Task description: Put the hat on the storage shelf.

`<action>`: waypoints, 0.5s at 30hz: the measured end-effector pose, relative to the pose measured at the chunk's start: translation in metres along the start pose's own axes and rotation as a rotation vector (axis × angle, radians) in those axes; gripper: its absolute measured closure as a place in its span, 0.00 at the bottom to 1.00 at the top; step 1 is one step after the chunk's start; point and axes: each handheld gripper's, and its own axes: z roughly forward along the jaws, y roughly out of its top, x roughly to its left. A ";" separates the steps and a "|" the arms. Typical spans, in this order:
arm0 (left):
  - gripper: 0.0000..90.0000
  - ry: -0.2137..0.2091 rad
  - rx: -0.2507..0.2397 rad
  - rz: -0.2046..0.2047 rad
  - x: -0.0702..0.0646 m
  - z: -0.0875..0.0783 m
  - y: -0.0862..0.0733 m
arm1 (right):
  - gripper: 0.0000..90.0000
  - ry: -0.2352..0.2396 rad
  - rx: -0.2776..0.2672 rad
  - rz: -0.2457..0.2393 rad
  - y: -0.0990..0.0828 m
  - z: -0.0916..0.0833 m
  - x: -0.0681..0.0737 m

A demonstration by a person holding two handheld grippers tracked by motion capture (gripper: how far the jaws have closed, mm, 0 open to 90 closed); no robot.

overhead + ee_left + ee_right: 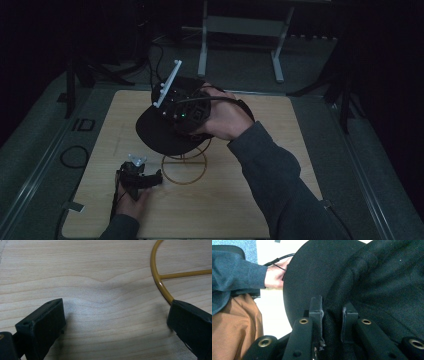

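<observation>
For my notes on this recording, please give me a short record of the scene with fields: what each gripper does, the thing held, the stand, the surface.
right gripper: shut on a fold of the black cap, held above the stand
left gripper: open, nothing between its jaws, low over the board beside the stand's ring
black cap: brim points to the left and toward the person in the high view
wire stand: gold, round base ring with a crossbar, on the board
wooden board: pale, lies on a grey table

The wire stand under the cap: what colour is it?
Mustard yellow stand, clearest in the left gripper view.
</observation>
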 end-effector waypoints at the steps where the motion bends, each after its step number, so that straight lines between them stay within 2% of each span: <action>1: 0.01 0.000 0.000 0.000 0.000 0.000 0.000 | 0.85 0.000 0.000 0.000 0.000 0.000 0.000; 15: 0.01 0.001 -0.005 -0.004 0.000 0.000 0.000 | 0.84 0.013 -0.006 -0.040 0.009 -0.004 0.011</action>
